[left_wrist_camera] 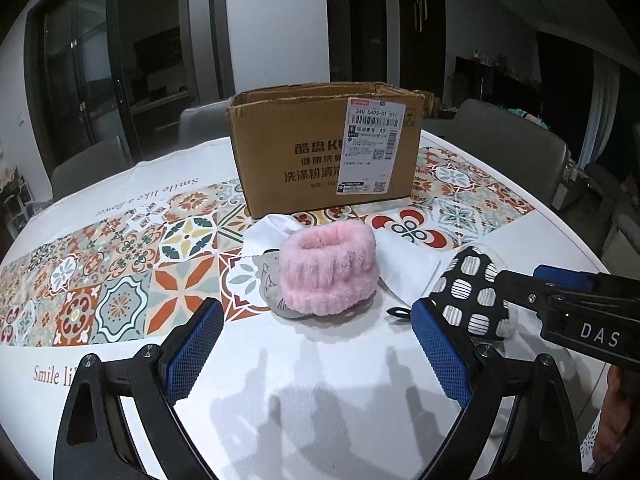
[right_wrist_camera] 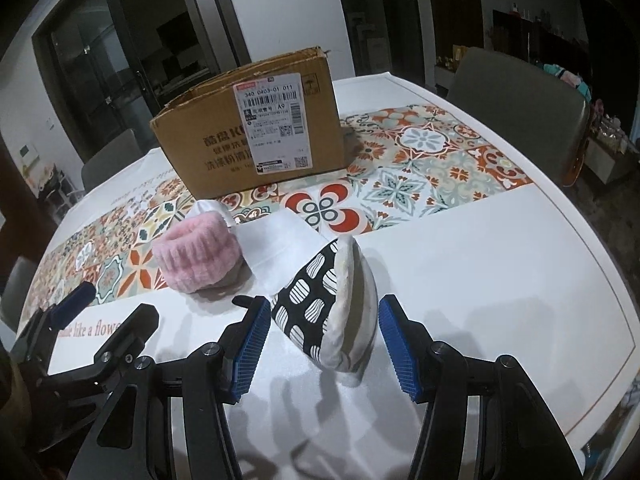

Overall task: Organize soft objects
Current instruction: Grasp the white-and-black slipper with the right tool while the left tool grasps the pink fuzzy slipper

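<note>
Here, from the left wrist camera, the left hand-held gripper (left_wrist_camera: 316, 344) tilts down over the white part of the worktop (left_wrist_camera: 320, 380), its blue pads standing wide apart with nothing between them. Just ahead sits a pink fluffy band (left_wrist_camera: 330, 270), a squat ring with its opening facing up, resting on a grey cloth (left_wrist_camera: 276, 288) and against a white cloth (left_wrist_camera: 404, 268). To its right a black-and-white patterned pouch (left_wrist_camera: 470, 298) lies with its long axis running toward the camera, and the right hand-held gripper (left_wrist_camera: 568, 300) reaches in from the right edge beside it. Behind the pile stands a cardboard box (left_wrist_camera: 324, 148), top flaps open, label facing the camera; its inside is hidden.

Then, from the right wrist camera, the right hand-held gripper (right_wrist_camera: 320, 340) also points downward, jaws parted. The patterned pouch (right_wrist_camera: 324, 300) stands on edge between the pads, its narrow tip pointing away toward the box (right_wrist_camera: 248, 124); the left pad looks just at its side, the right pad clear of it. The pink band (right_wrist_camera: 196, 256) sits left of it, the white cloth (right_wrist_camera: 276, 248) between them, on the tiled runner (right_wrist_camera: 400, 176).
</note>
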`<state>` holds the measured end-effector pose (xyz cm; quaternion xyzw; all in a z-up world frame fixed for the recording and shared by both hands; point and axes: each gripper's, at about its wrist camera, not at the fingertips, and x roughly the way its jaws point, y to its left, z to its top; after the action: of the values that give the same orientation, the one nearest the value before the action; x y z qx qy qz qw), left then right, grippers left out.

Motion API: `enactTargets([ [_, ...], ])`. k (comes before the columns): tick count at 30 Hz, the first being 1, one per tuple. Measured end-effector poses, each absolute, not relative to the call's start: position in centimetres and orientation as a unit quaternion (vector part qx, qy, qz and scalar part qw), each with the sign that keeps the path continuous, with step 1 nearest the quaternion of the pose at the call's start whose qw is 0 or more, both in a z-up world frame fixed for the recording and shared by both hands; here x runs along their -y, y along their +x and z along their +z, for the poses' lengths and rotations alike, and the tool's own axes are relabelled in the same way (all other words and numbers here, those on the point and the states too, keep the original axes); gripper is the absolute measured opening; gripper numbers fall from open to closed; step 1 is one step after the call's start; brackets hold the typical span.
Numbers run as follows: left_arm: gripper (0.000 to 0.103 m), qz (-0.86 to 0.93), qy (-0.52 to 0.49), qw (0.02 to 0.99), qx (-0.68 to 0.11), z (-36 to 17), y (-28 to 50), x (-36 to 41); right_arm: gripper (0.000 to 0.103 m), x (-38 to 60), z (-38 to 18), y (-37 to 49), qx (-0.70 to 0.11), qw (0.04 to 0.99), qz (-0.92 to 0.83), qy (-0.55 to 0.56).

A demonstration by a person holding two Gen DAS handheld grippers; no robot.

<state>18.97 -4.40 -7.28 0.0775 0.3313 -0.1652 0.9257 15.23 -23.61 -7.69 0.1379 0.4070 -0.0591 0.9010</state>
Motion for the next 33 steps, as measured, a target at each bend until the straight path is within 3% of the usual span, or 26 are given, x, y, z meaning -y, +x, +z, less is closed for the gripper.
enactTargets([
  [24, 0.095, -0.183, 0.078, 0.914, -0.353, -10.1, 24.6, 6.5, 0.053, 24.9, -10.9, 19.5, -0.438, 0.880, -0.050, 0.177],
  [28, 0.087, -0.187, 0.075, 0.913, -0.356, -10.3, 24.9, 6.5, 0.051, 24.8, -11.1, 19.9, -0.438, 0.880, -0.045, 0.179],
  [33, 0.066, -0.192, 0.074, 0.908, -0.365, -10.6, 25.2, 6.8, 0.039, 24.6, -11.4, 20.3, -0.444, 0.878, -0.033, 0.176],
])
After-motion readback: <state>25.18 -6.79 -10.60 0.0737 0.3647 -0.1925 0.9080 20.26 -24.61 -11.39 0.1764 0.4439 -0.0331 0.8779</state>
